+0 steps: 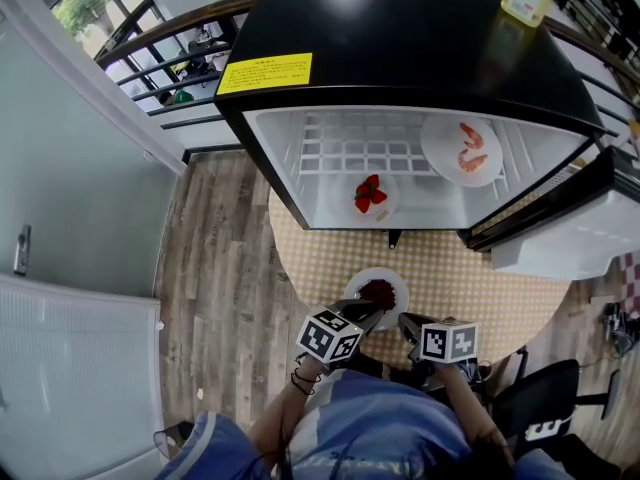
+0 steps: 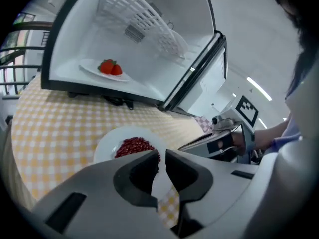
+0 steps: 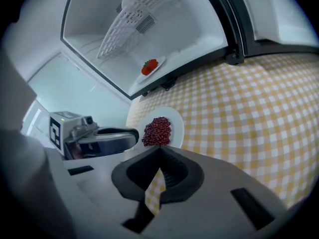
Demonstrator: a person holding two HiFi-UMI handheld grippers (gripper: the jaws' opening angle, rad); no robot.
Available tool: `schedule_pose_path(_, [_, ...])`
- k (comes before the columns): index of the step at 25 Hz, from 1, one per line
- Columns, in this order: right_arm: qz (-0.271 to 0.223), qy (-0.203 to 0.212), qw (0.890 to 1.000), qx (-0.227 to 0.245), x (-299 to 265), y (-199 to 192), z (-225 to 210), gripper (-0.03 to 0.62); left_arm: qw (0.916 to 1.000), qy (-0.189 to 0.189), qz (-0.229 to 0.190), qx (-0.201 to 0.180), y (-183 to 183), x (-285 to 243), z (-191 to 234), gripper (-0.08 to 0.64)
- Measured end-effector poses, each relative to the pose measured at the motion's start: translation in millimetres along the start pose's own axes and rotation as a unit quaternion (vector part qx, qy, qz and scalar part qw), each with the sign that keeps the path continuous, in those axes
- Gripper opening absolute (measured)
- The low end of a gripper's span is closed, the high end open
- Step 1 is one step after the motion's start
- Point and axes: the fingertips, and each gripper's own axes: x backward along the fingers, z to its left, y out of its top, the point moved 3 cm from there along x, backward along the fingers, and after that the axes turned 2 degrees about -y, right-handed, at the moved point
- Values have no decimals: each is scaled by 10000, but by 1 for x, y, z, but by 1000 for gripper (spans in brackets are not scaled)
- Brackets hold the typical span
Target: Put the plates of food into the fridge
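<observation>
Plainly the weak spot is the grip. The left tongs (image 2: 162,157) have closed on the near rim of the plate of red beans (image 1: 397,282), with only a slit left between the jaws, so the plate is held by one edge alone. If it is lifted like that, the edge nearer the fridge (image 1: 400,48) could droop and send beans rolling onto the table (image 1: 480,288), or the rim could slip out of the jaws altogether. Carried too low, the plate might also strike the bottom lip of the fridge opening. Inside, the strawberry plate (image 1: 392,204) sits on the fridge floor straight ahead, so a careless set-down could knock into it. The shrimp plate (image 1: 440,154) lies on the rack above, toward the door side, and looks safely clear.

The bean plate stands on the table just in front of the open fridge, and I judge it not yet lifted. The left tongs point toward the fridge and slope down to the plate. The right tongs (image 3: 159,151) sit beside them, a little farther from the fridge, jaws shut tip to tip on nothing. Both forearms are tucked in close to the body, on the side of the table away from the fridge.
</observation>
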Motion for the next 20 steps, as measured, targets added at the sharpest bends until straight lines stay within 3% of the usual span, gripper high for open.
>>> schedule_pose_path(4, [-80,-621,9971,435,-4,0,-9,14,9966,502,301,-585,4,0,5,61])
schedule_pose_path(7, [-72,-663,9971,368,-4,-2,-21,22,9917,1101,491,-451,-9,17,37,73])
schedule_pose_path(8, [-44,-609,9978,251,-4,-2,-22,55,9904,1225,571,-299,-16,24,48,106])
schedule_pose_path(9, [-11,-520,9986,91,-6,-2,-23,116,9896,1268,666,-107,-22,29,56,150])
schedule_pose_path(11, [30,-333,9991,-267,-10,-2,-23,127,9893,1189,810,239,-33,33,67,202])
schedule_pose_path(13, [36,-232,9985,-488,-14,-3,-23,126,9903,1088,815,304,-35,32,69,202])
schedule_pose_path(18, [20,-304,9986,-431,-22,-4,-21,81,9872,1159,1020,-388,-35,25,65,201])
schedule_pose_path(20, [23,-226,9978,-625,-22,-3,-22,72,9864,1165,1054,-492,-35,23,62,199])
